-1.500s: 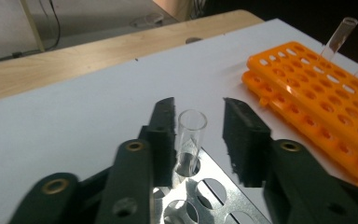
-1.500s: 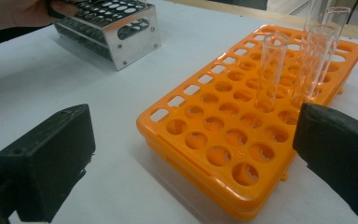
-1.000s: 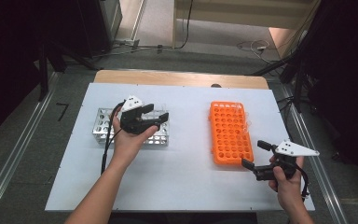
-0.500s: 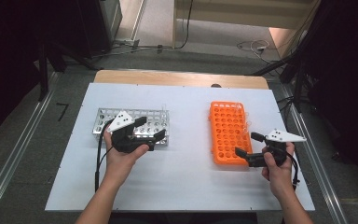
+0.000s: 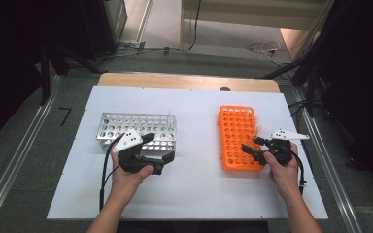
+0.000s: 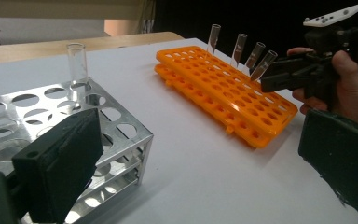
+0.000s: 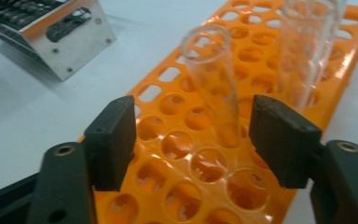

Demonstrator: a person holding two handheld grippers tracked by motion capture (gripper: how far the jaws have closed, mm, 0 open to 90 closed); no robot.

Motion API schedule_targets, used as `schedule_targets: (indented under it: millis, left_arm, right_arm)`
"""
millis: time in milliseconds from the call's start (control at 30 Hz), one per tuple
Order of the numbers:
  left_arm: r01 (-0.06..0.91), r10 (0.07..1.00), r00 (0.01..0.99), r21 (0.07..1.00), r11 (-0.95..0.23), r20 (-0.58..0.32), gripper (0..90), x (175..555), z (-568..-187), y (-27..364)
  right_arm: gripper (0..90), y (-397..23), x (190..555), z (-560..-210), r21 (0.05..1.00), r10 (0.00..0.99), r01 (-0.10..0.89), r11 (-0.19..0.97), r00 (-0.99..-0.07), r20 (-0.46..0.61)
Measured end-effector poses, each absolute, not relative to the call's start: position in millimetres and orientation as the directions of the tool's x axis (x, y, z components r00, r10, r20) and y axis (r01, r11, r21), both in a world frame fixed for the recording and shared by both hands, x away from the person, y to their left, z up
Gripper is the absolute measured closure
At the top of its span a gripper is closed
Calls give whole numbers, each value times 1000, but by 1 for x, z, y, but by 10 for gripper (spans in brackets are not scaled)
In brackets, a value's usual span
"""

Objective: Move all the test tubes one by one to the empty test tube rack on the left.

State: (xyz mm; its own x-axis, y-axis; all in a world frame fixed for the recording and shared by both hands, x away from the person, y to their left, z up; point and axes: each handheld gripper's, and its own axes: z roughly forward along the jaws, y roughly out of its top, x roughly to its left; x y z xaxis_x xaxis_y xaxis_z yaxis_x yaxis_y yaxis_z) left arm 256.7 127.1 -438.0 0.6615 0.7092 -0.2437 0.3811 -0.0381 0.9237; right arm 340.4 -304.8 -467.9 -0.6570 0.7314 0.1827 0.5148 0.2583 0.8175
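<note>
1. The right gripper (image 7: 193, 140) is brought around the nearest test tube (image 7: 214, 79) in the orange rack (image 5: 238, 141). Its jaws have just been closing, but a gap is seen on both sides, so the tube is not yet pressed.
2. The tube is leaned in its hole, probably so that it can be lifted out.
3. The left gripper (image 5: 153, 148) is held wide open and empty beside the metal rack (image 5: 136, 127), where one tube (image 6: 77, 63) is already stood upright.
</note>
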Motion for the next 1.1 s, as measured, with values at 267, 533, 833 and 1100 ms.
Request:
schedule_targets:
  millis: [267, 533, 833, 1100]
  left_arm:
    - [387, 695, 676, 921, -51, -246, 0, 257, -440, 121]
    - [395, 689, 680, 917, -56, -251, 0, 256, -443, 117]
    - [391, 678, 695, 917, -77, -240, 0, 254, -445, 109]
    - [380, 671, 703, 922, -78, -234, 0, 251, -441, 106]
  right_arm:
    - [595, -304, 348, -467, 807, 755, 502, 310, -646, 112]
    - [734, -295, 344, -471, 822, 780, 439, 362, -625, -9]
    - [736, -302, 342, -458, 851, 776, 419, 316, -630, 22]
    - [736, -308, 332, -432, 871, 784, 414, 263, -618, 57]
